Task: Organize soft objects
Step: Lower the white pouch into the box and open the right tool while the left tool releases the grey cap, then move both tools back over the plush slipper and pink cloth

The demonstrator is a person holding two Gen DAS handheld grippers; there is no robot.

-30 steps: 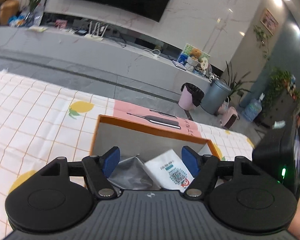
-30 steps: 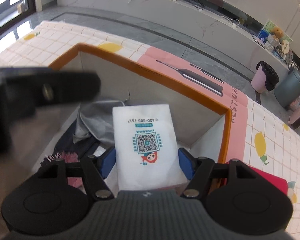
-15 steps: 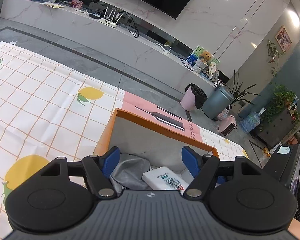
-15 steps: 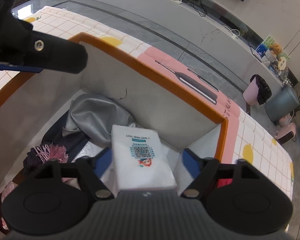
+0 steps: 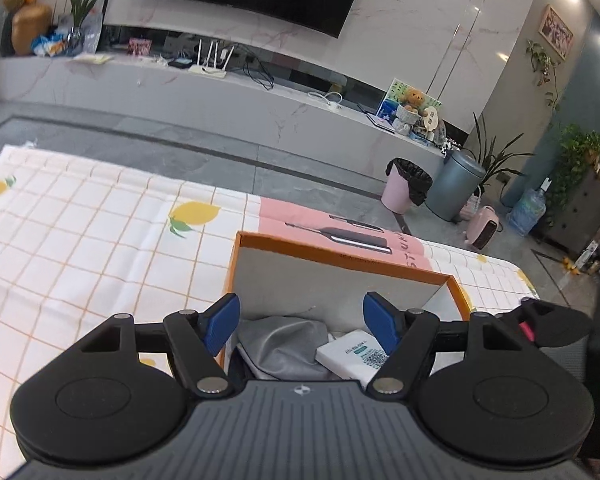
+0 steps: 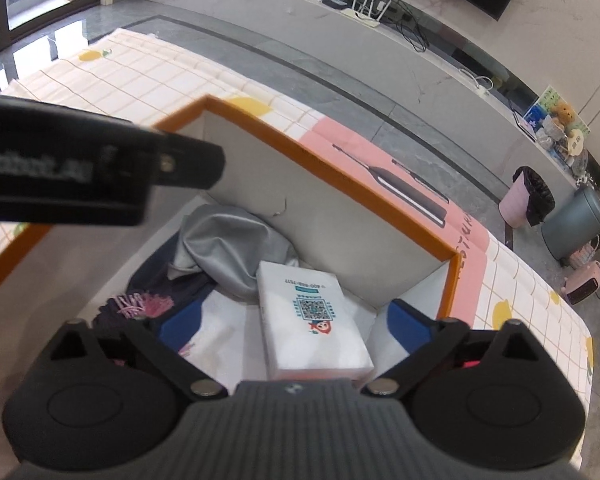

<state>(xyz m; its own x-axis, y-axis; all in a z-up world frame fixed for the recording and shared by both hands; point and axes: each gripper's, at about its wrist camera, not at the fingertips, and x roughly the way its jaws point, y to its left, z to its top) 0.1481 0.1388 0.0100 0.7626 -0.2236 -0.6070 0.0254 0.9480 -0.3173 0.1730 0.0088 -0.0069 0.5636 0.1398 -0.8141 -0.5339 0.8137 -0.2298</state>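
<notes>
An orange-rimmed cardboard box stands on the checked cloth. Inside lie a white tissue pack with a QR code, a grey cloth, a dark garment with pink fringe and a white cloth. My right gripper is open above the box, its fingers apart on either side of the tissue pack, not touching it. My left gripper is open and empty above the box's near left edge; the box, grey cloth and tissue pack show below it.
The checked lemon-print cloth covers the surface to the left. A pink printed panel lies behind the box. The left gripper's body crosses the right wrist view at the left. Beyond the edge are floor, bins and a TV bench.
The right gripper let go of the tissue pack, which now lies in the box, and pulled back with its jaws wider. The left gripper lifted slightly and stayed open.
</notes>
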